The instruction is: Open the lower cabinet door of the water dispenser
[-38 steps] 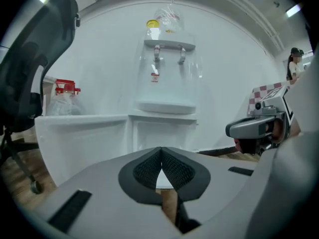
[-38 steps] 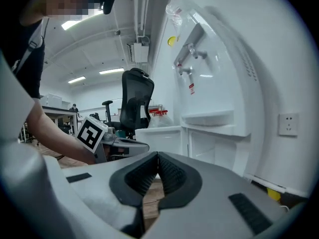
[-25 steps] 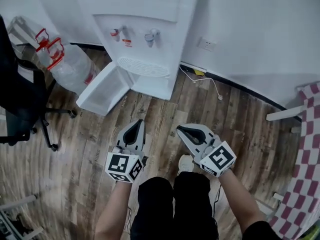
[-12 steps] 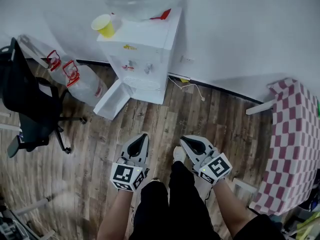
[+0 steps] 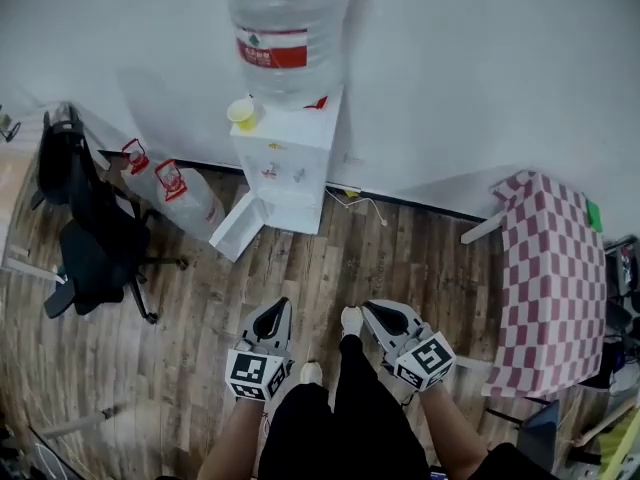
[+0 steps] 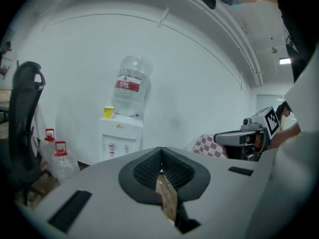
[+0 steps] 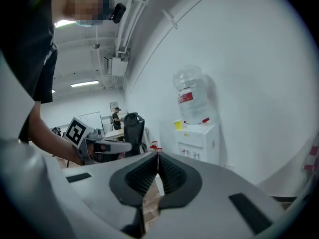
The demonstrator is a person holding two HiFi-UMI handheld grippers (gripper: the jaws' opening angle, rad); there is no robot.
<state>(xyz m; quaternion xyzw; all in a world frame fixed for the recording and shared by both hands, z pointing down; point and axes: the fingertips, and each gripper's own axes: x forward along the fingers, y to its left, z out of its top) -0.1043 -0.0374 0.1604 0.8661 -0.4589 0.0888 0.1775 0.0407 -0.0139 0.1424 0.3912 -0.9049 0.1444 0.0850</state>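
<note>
The white water dispenser (image 5: 286,173) stands against the far wall with a large clear bottle (image 5: 288,36) and a yellow cup (image 5: 241,114) on top. Its lower cabinet door (image 5: 237,227) is swung open to the left, down by the floor. Both grippers hang side by side near my legs, well back from the dispenser. My left gripper (image 5: 276,308) is shut with nothing in it, and my right gripper (image 5: 374,310) is shut and empty too. The left gripper view shows the dispenser (image 6: 120,136) beyond the closed left gripper (image 6: 160,152). The right gripper view shows the dispenser (image 7: 200,141) past the closed right gripper (image 7: 157,156).
Two spare water bottles (image 5: 170,193) with red handles lie left of the dispenser. A black office chair (image 5: 88,236) stands further left. A table with a red checkered cloth (image 5: 545,283) is on the right. A cable (image 5: 362,203) runs along the wall's foot over the wooden floor.
The head view has risen and drawn back, so the dispenser looks smaller and farther. Both grippers came up with it, still shut and side by side. The cabinet door stays open.
</note>
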